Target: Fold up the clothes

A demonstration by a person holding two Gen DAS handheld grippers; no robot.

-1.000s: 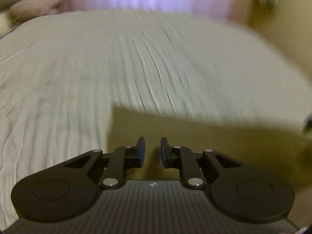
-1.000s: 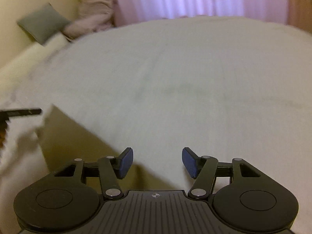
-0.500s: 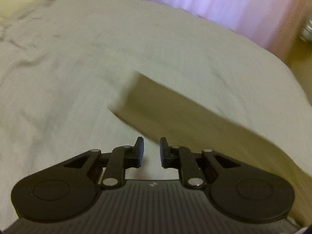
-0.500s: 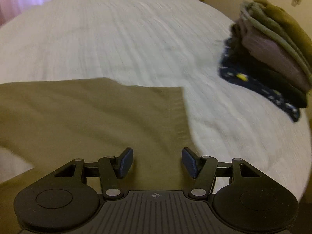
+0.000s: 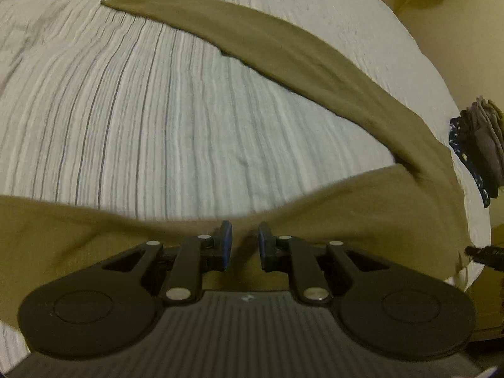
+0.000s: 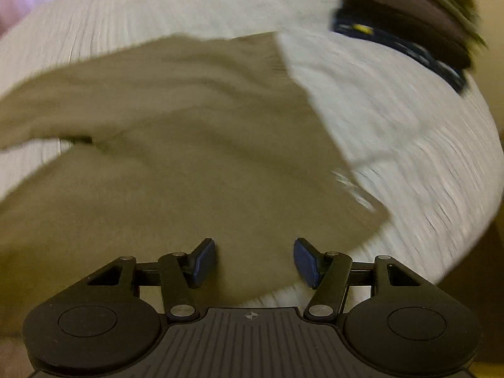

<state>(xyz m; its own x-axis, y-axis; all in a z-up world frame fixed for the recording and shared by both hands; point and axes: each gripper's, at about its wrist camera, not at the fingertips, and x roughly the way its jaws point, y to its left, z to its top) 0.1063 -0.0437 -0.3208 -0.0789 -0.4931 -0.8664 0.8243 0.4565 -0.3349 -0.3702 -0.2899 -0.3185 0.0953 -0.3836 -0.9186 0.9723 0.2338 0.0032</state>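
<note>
At the near edge of the bed: both tools over an olive-brown garment, neither gripping.
Left tool (image 5: pixel 245 242): fingers set a narrow gap apart, nothing between them; cloth lies just under and ahead of the tips.
Right tool (image 6: pixel 254 260): fingers spread wide, hovering over the garment's near hem; this view is smeared (fine detail lost).
Garment (image 5: pixel 362 217): laid across the near side of the bed, one long sleeve (image 5: pixel 283 44) stretching away over the cover.
Bed (image 5: pixel 157 119): ribbed pale cover, bare between sleeve and body.
Stack of folded clothes (image 6: pixel 419 28): at the far right, apart from the garment.
Step in hand (my reading): taking hold of the near edge to begin a fold.
To do it well: settle each tool low on the hem, pinch only the garment and not the bed cover, hold both corners level, then lift evenly so the sleeve does not drag askew.
</note>
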